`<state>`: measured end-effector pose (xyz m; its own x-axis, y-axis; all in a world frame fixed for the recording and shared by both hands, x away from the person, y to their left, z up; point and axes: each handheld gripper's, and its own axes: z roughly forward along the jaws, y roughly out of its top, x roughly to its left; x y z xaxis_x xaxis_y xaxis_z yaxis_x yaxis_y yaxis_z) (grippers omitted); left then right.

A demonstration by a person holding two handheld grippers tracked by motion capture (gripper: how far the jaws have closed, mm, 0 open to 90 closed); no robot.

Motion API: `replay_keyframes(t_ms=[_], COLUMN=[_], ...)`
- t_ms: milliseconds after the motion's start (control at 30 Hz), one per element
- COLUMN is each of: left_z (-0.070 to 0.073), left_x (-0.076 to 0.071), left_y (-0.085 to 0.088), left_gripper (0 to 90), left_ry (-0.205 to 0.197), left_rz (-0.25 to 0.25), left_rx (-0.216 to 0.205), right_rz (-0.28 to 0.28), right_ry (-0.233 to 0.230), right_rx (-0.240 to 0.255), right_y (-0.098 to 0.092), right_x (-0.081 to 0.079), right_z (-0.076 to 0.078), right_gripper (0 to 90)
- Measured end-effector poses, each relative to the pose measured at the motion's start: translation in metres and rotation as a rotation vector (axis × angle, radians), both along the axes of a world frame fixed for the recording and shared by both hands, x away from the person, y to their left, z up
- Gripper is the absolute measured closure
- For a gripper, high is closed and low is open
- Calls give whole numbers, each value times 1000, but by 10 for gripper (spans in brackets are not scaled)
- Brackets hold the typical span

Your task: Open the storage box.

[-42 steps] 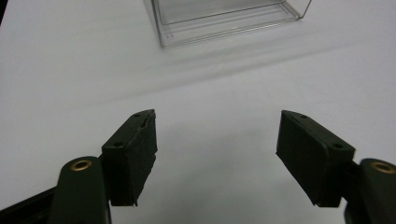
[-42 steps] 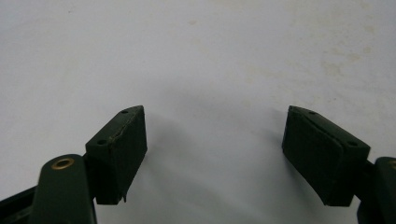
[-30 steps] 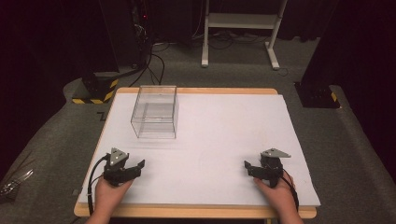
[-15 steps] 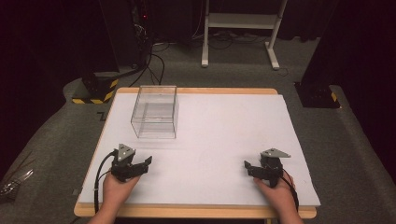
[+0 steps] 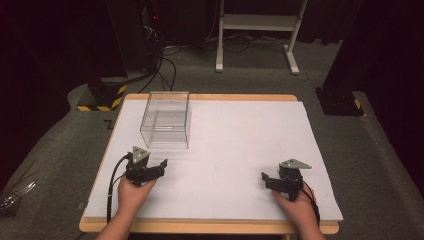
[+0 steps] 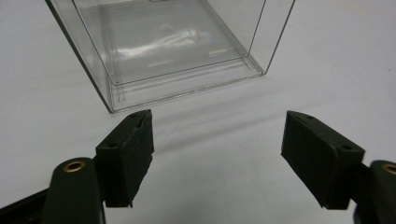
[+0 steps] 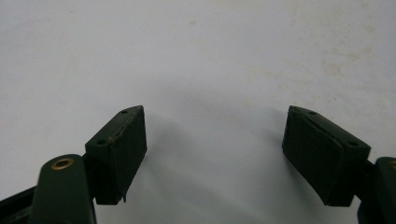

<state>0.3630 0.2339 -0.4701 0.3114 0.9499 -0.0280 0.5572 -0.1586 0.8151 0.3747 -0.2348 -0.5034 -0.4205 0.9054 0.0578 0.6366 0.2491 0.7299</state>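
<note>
The clear box (image 5: pixel 166 120) stands empty at the bench's (image 5: pixel 240 145) far left, just ahead of the left gripper (image 6: pixel 217 156), whose empty jaws have just been widening and should straddle one wall squarely before closing; the right gripper (image 7: pixel 215 154) rests released.

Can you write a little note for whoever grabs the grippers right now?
Left hand-held gripper: open, nothing between its jaws, which have just been opening; it points at the clear square plastic box close ahead, not touching.
Right hand-held gripper: open, empty, over the bare white table top.
The box stands upright at the table's far left.
Done: nothing grasped yet.
Left: probably reach and grip the box.
</note>
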Motion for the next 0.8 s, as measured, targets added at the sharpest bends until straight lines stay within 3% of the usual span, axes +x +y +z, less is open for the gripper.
replay_keyframes(t_ms=[100,233,800], left_z=[1,3,14], left_x=[8,15,40], left_y=[-3,-5,-13], left_gripper=[252,245,186], left_ry=[-3,-8,-21], left_rz=[5,10,40], left_rx=[13,-8,-2], right_rz=[0,2,2], right_ry=[0,-1,1], right_rx=[-1,1,1], right_y=[0,0,0], right_x=[0,0,0], right_z=[0,0,0], right_gripper=[218,217,216])
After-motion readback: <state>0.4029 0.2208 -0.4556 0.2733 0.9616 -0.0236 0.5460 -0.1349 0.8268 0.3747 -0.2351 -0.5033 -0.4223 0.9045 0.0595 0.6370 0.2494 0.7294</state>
